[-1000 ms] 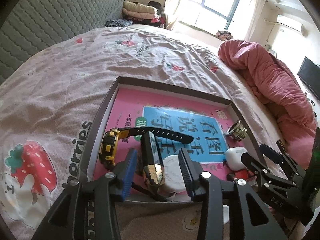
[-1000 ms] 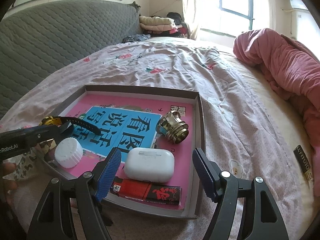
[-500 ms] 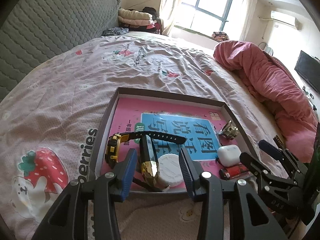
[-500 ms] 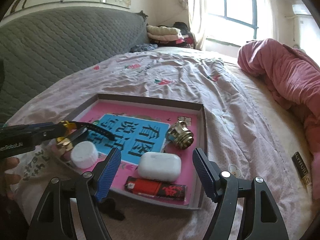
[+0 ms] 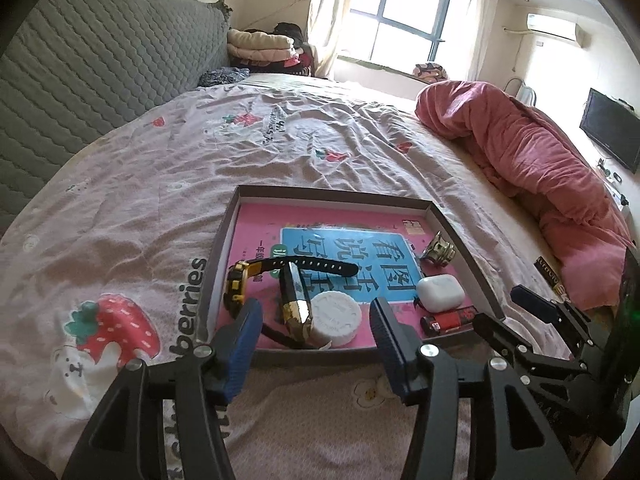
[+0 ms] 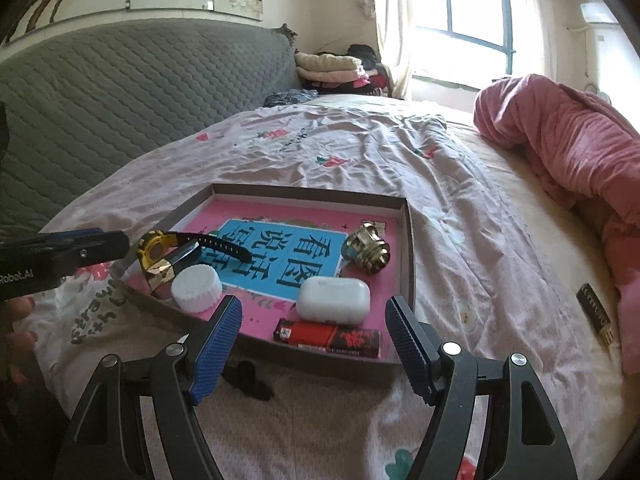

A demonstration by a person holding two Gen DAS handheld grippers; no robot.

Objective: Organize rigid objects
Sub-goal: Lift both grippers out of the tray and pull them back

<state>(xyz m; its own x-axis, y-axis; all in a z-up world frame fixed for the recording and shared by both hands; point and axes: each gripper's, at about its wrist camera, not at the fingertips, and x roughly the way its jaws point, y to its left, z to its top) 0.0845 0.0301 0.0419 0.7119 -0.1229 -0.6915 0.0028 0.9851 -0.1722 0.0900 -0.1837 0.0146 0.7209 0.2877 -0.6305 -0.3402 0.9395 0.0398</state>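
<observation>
A shallow brown tray (image 5: 452, 222) (image 6: 409, 248) with a pink and blue book cover inside lies on the bed. In it are a yellow and black watch (image 5: 240, 280) (image 6: 154, 246), a black and gold bar (image 5: 295, 304), a white round cap (image 5: 336, 318) (image 6: 197, 288), a white earbud case (image 5: 440, 293) (image 6: 333, 300), a red lighter (image 5: 448, 319) (image 6: 328, 337) and a brass knob (image 5: 439, 249) (image 6: 367, 249). My left gripper (image 5: 316, 340) is open and empty before the tray's near edge. My right gripper (image 6: 314, 344) is open and empty there too.
A black and gold bar (image 6: 596, 316) (image 5: 551, 276) lies on the sheet right of the tray. A pink duvet (image 5: 540, 160) is heaped at the right. A grey quilted headboard (image 6: 120, 92) stands at the left. A small dark object (image 6: 248, 378) lies before the tray.
Both grippers have drawn back and up from the tray, so the tray's objects look smaller and farther. Both stay open. The objects in the tray have not moved.
</observation>
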